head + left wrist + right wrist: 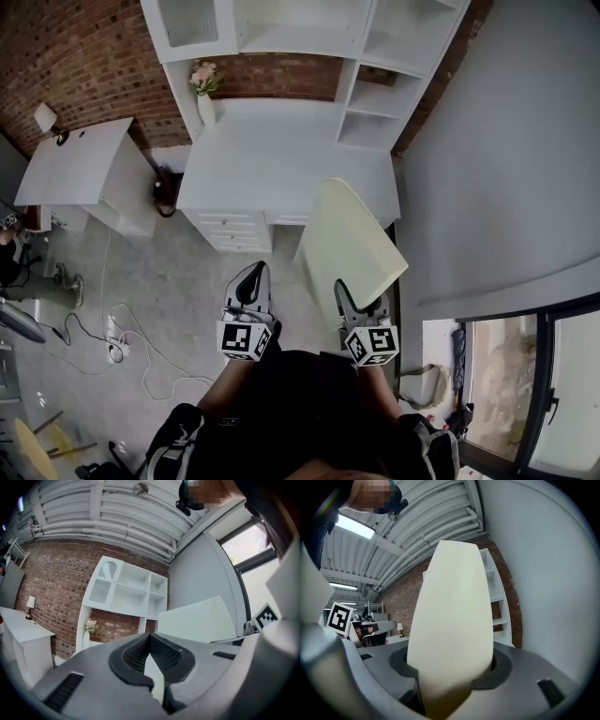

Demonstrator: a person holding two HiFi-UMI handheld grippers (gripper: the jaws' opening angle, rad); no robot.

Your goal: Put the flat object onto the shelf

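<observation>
The flat object is a cream board [349, 246]. My right gripper [362, 307] is shut on its near edge and holds it tilted up toward the white shelf unit [375, 94]. In the right gripper view the board [454, 620] stands between the jaws and hides most of the shelf unit [498, 597]. My left gripper [251, 274] hangs beside it to the left, shut with nothing in it. In the left gripper view that gripper [150, 637] has its tips together, with the board [197, 620] to the right and the shelf unit [131, 590] ahead.
A white desk with drawers [272, 159] stands under the shelf unit. A vase of flowers [204, 89] sits at its back left. A white side table [75, 164] is to the left, with cables [122, 342] on the floor. A grey wall [497, 169] and a window [525, 394] close the right.
</observation>
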